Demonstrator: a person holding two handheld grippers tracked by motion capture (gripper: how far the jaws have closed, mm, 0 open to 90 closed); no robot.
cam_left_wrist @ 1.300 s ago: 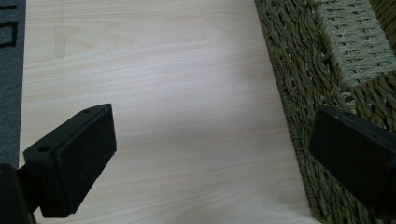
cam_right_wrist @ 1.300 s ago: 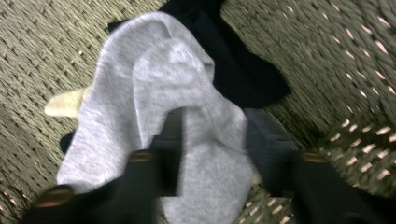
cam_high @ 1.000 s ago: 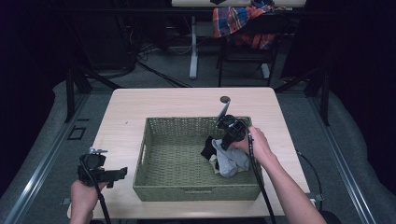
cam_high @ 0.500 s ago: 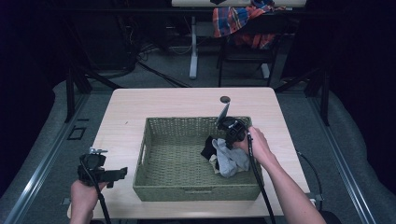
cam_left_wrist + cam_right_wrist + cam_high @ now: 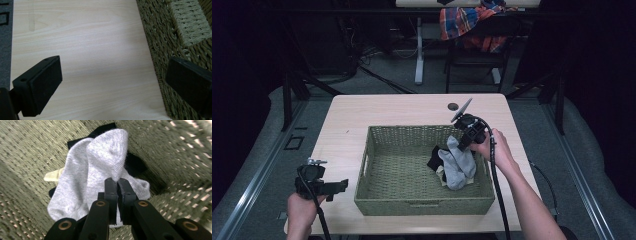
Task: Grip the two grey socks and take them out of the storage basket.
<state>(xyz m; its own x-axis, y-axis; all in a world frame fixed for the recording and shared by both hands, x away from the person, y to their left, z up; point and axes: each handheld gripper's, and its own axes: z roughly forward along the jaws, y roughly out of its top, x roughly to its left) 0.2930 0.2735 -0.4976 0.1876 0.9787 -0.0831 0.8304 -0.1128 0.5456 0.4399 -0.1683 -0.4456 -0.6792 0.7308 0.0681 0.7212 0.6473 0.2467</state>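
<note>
The right gripper [image 5: 117, 185], fingers pinched shut on a grey cotton sock [image 5: 100, 170] at three o'clock inside the green woven basket [image 5: 377, 197], may drop it, since the bite is thin; the left gripper [image 5: 113, 82] hangs spread and empty.

The person's left hand [image 5: 301, 210] enters from the bottom left of the high view, its forearm short in frame, and holds the left gripper [image 5: 343, 185] level and low with its jaws pointing to the right. In the left gripper view those two black jaws stand wide apart. The right forearm [image 5: 532, 205] reaches forward and inward from the bottom right, its hand [image 5: 492, 147] wrapped around the right gripper [image 5: 117, 185], which tilts downward. In the right gripper view its jaws are pressed together, pinching a fold of grey fabric. Cables trail back from both grippers along the arms.
</note>
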